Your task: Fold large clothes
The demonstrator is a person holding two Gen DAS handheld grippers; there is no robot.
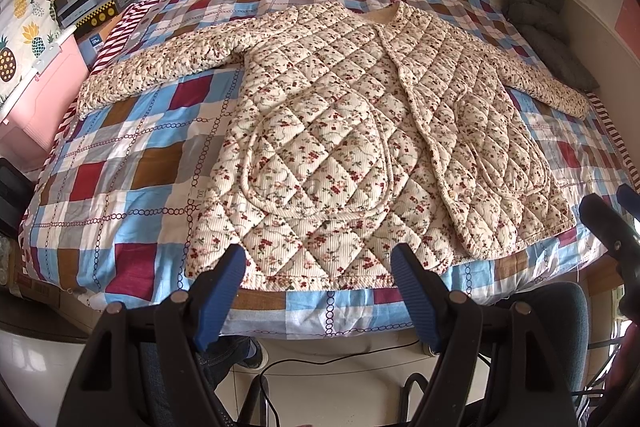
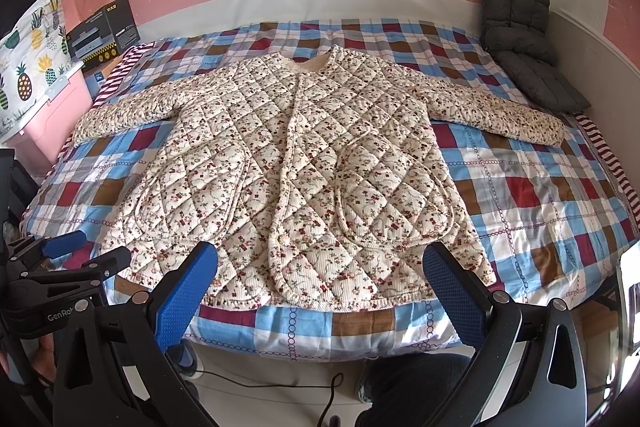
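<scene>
Pink wallpaper with small stars backs a bed [image 1: 132,163] covered by a plaid sheet of blue, red, brown and white squares. On it lies a quilted floral jacket [image 1: 340,131], cream with small red flowers, front side up and spread flat, both sleeves stretched out to left and right. Its hem runs along the near edge of the bed, its neckline points to the far wall, and a rounded patch pocket sits on each front panel. A size tag marked 3XL shows at its left side seam. A grey quilted cushion [image 2: 520,39] leans in the far right corner, and a black carton [image 2: 106,27] stands at the far left beside a pineapple-print cloth [image 2: 28,67]. The left gripper [image 1: 318,291] hovers just off the near edge of the bed by the hem, its blue-padded jaws wide apart and holding nothing. The right gripper [image 2: 320,291] hangs likewise near the hem, jaws spread and empty.
</scene>
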